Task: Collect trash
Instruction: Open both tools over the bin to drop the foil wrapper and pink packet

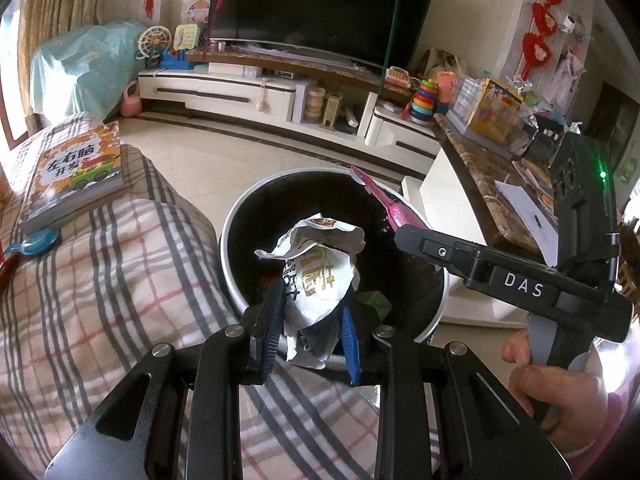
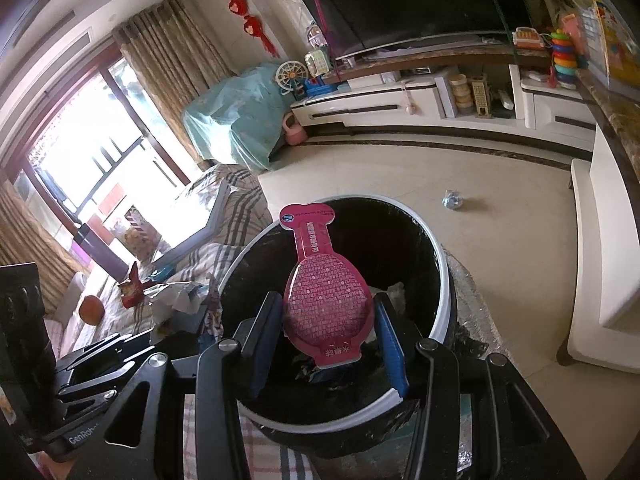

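Observation:
A round black bin (image 1: 236, 236) with a white rim stands on the floor beside a plaid-covered sofa. My left gripper (image 1: 310, 328) is shut on a crumpled white wrapper (image 1: 320, 272) with gold print, held over the bin's near edge. My right gripper (image 2: 326, 332) is shut on a flat pink bottle-shaped packet (image 2: 324, 292), held above the open bin (image 2: 440, 256). In the left wrist view the pink packet (image 1: 384, 204) pokes out from the right gripper's black finger (image 1: 416, 240) over the bin's far right rim. A hand (image 1: 560, 384) holds that gripper's handle.
A children's book (image 1: 76, 172) and a blue candy wrapper (image 1: 34, 242) lie on the sofa. A red snack bag (image 2: 132, 286), crumpled wrappers (image 2: 176, 296) and an orange (image 2: 92, 310) are there too. A small crumpled scrap (image 2: 453, 201) lies on the floor. A marble-topped table (image 1: 488, 184) stands right of the bin.

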The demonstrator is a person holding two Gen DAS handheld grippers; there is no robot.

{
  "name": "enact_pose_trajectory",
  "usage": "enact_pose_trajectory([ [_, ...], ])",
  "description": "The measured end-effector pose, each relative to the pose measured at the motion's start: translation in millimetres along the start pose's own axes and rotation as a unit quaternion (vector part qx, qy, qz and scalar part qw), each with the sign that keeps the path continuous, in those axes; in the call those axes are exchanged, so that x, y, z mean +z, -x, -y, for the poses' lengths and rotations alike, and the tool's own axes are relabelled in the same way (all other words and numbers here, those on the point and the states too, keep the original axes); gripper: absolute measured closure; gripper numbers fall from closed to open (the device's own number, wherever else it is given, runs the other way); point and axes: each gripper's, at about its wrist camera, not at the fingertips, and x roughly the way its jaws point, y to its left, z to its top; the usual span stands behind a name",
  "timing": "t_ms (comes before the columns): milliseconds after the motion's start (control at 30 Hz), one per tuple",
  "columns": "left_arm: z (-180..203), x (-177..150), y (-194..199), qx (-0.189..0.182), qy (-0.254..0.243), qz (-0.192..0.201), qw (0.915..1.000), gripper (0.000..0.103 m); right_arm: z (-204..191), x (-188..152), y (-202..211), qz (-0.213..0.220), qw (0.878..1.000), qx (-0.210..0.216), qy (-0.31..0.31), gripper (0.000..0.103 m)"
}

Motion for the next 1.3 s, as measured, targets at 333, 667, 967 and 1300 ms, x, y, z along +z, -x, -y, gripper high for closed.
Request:
enact_pose_trajectory([
  [333, -1, 7, -19, 0.007, -0.002, -0.013, 0.9999, 0.078, 4, 6, -11, -0.008, 1.000, -0.005, 0.000, 0.056],
  [667, -2, 16, -32, 0.014, 0.000, -0.021, 0.9997, 0.077, 8, 13, -19, -0.018, 1.000, -0.015, 0.000, 0.056],
  [967, -2, 17, -39, 0.015, 0.005, -0.026, 0.9995, 0.076, 12, 12, -24, -0.023, 1.000, -0.019, 0.000, 0.055],
  [1300, -5, 12, -28, 0.012, 0.011, -0.012, 0.9998, 0.051, 15, 15, -14, -0.009, 1.000, -0.016, -0.014, 0.034],
])
